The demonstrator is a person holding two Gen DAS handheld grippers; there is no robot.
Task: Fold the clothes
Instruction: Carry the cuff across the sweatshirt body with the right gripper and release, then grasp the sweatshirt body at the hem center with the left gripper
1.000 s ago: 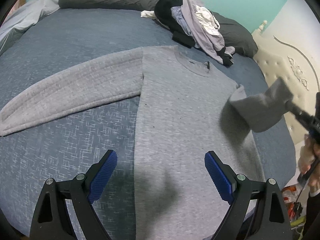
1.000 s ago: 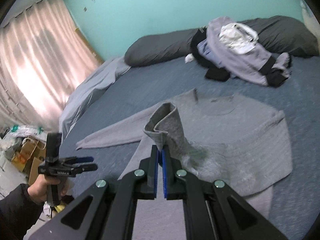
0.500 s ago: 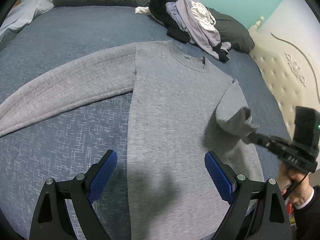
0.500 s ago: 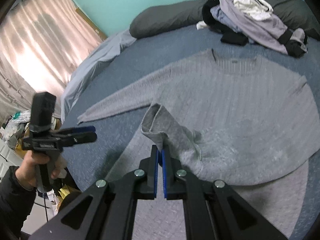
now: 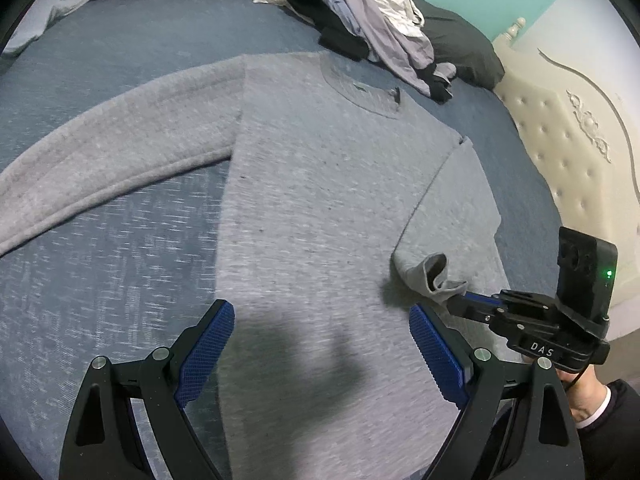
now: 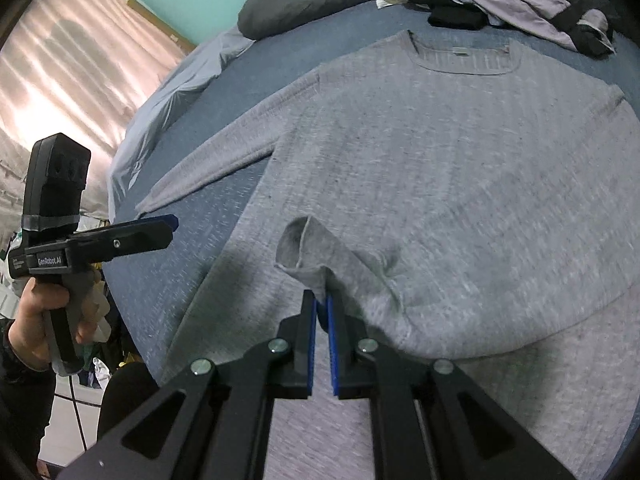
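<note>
right wrist view, right gripper [image 6: 322,304] pinching sweater [image 6: 460,168] cuff [image 6: 298,250], hem cut off

Grey sweater [image 5: 328,184] flat on bed, one sleeve [image 6: 316,256] folded across body.

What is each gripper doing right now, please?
Left gripper: open, holding nothing.
Right gripper: shut on the sweater's sleeve cuff.
</note>
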